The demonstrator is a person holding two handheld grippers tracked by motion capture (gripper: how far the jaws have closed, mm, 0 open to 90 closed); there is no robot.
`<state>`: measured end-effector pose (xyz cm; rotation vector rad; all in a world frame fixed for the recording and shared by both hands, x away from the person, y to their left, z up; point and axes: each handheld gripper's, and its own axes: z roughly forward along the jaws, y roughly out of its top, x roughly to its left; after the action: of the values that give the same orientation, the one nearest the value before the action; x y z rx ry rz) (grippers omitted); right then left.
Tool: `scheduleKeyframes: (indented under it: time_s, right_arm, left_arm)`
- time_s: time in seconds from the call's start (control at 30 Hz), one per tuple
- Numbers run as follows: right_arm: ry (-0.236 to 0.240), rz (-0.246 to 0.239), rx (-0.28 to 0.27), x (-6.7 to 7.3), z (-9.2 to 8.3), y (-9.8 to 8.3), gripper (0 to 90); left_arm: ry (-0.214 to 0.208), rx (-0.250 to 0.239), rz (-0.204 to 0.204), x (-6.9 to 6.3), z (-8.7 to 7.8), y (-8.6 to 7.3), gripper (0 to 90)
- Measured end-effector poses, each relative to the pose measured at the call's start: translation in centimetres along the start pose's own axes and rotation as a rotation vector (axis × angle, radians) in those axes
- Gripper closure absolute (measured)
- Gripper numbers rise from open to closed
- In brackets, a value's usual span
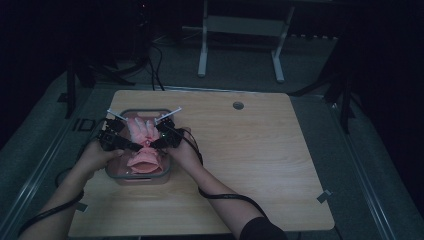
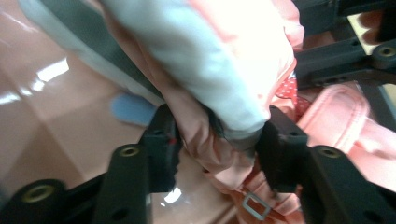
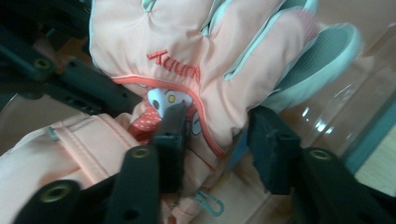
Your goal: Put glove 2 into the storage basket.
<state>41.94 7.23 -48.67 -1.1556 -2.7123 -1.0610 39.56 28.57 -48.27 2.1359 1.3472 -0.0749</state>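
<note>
Dim desk (image 1: 260,150): both tongs, left (image 1: 131,145) and right (image 1: 156,143), half-open and loose around the glove (image 1: 142,131); I risk it springing from the tub (image 1: 114,176)

One wooden table (image 1: 260,150) is seen in the high view, and one clear plastic container (image 1: 142,179) is set on it. One pink glove (image 1: 142,132) is counted inside the container for certain; whether a second is bundled beneath it cannot be told. Two grippers are counted, a left gripper (image 1: 121,141) and a right gripper (image 1: 161,137), each held by one hand, so two hands are counted. One round hole (image 1: 238,105) is noted in the tabletop.
</note>
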Motion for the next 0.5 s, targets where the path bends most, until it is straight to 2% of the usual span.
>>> scheduleKeyframes:
  time_s: [0.03,0.1,0.17,0.2,0.23,0.27,0.33,0.4,0.43,0.5]
  right_arm:
    - [-0.003,-0.009,-0.018,0.0,-0.2,0.1,51.0]
    - [0.007,-0.020,-0.057,-0.1,-0.8,0.6,38.9]
    - [0.020,-0.038,-0.082,-0.3,-1.3,0.7,33.5]
    - [0.036,-0.036,-0.087,-0.5,-1.5,0.8,29.2]
    - [0.061,-0.031,-0.094,-0.6,-1.6,0.8,27.6]
    - [0.080,-0.029,-0.103,-0.7,-1.8,0.8,26.6]
    - [0.090,-0.037,-0.119,-0.7,-2.1,0.8,25.6]
    - [0.099,-0.058,-0.126,-0.7,-2.5,0.7,25.1]
    - [0.109,-0.063,-0.126,-0.8,-2.7,0.7,23.6]
    - [0.132,-0.059,-0.134,-0.9,-3.0,0.6,22.5]
  left_arm:
    - [0.037,-0.038,0.015,-0.3,-0.2,0.0,46.0]
    - [0.075,-0.064,0.036,-0.7,-0.3,0.1,38.6]
    - [0.091,-0.088,0.042,-1.0,-0.4,0.1,35.8]
    - [0.102,-0.103,0.046,-1.1,-0.4,0.1,30.8]
    - [0.108,-0.122,0.045,-1.1,-0.5,0.1,25.8]
    - [0.111,-0.144,0.036,-1.1,-0.7,0.1,24.5]
    - [0.130,-0.186,0.029,-1.2,-0.9,0.0,16.1]
    - [0.108,-0.217,0.028,-1.3,-1.4,-0.2,9.1]
    - [0.091,-0.226,0.024,-1.3,-1.6,-0.2,1.5]
    - [0.089,-0.255,0.034,-1.8,-2.0,-0.4,0.1]
